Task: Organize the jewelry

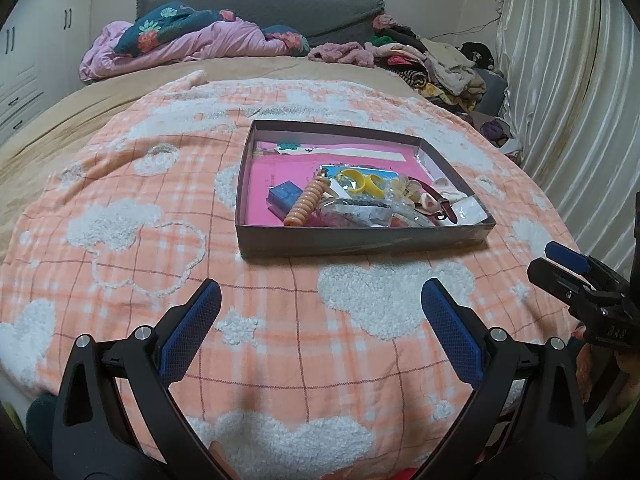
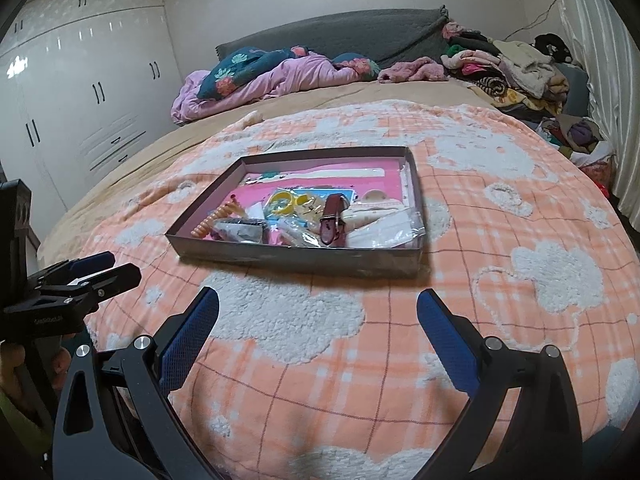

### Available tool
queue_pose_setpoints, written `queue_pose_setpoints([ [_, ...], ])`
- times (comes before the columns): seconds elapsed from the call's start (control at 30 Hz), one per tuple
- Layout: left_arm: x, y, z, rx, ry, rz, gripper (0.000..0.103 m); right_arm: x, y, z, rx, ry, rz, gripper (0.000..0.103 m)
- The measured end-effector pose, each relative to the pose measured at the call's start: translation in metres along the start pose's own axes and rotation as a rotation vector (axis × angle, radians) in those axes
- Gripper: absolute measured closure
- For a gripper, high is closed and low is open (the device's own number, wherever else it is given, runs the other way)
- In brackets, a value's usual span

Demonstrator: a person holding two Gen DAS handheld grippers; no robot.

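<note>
A shallow grey box (image 1: 360, 238) (image 2: 296, 260) with a pink floor lies on the orange checked blanket. Inside it are an orange spiral hair tie (image 1: 306, 202) (image 2: 208, 222), yellow rings (image 1: 362, 182) (image 2: 282, 202), a small blue box (image 1: 282, 196), a dark red strap (image 2: 334, 218) (image 1: 442, 204) and clear plastic bags (image 2: 384, 234). My left gripper (image 1: 320, 304) is open above the blanket, short of the box. My right gripper (image 2: 318, 308) is open too, with nothing between its fingers. Each gripper shows at the edge of the other's view.
The blanket (image 1: 120, 240) covers the near half of a bed. A pink and floral duvet (image 1: 192, 40) and a pile of clothes (image 1: 440, 64) lie at the headboard. White wardrobes (image 2: 80, 100) stand left, a curtain (image 1: 568, 100) right.
</note>
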State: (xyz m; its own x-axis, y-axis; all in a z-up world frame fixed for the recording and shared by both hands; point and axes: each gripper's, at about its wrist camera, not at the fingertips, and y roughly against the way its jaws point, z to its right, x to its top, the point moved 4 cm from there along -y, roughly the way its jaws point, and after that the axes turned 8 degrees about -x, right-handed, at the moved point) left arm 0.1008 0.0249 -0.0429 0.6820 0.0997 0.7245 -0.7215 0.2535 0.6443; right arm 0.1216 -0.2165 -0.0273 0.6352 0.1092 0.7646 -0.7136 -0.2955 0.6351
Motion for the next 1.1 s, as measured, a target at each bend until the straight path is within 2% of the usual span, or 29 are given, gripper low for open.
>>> queue_pose_setpoints([
  [1.1, 0.0027, 0.0047, 0.0006, 0.000, -0.015, 0.007, 0.009, 0.0024, 0.0023, 0.0066, -0.011, -0.020, 0.002, 0.004],
])
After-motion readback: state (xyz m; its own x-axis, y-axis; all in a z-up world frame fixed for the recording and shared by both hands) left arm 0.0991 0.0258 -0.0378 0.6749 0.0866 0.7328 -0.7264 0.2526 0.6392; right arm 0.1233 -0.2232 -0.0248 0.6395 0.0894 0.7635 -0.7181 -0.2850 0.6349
